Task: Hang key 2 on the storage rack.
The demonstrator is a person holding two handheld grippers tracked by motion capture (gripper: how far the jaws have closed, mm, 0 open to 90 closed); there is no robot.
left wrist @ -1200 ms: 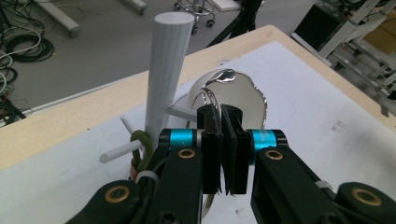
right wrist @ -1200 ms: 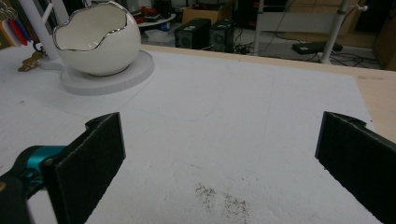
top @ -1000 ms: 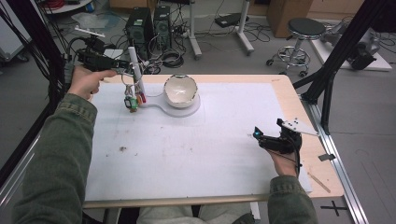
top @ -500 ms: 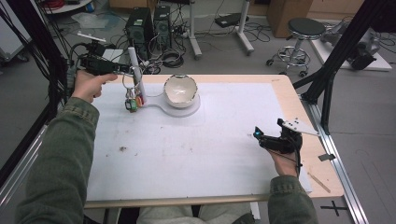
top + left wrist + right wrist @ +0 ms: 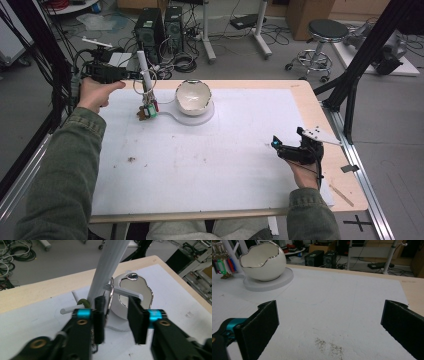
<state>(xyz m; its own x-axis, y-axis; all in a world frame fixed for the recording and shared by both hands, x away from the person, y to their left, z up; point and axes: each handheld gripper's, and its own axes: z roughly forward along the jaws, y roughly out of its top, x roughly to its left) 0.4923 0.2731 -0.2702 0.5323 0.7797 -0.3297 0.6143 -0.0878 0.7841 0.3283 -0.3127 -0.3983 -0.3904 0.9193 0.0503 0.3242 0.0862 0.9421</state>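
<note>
Left gripper view showed my left gripper (image 5: 116, 320) with fingers apart around a key ring (image 5: 110, 293) hanging on the white stand (image 5: 107, 267); closing carelessly might topple it into the bowl (image 5: 192, 97). My right gripper (image 5: 285, 148) rested wide open on the desk (image 5: 300, 92).

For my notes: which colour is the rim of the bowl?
Silver, on a white bowl; the right gripper view shows it best.

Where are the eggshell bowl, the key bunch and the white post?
eggshell bowl (image 5: 263, 265): right gripper view, outer white wall below the silver rim.
key bunch (image 5: 147, 110): high view, coloured tags hanging at the bottom.
white post (image 5: 107, 267): left gripper view, middle of the ribbed shaft.
</note>
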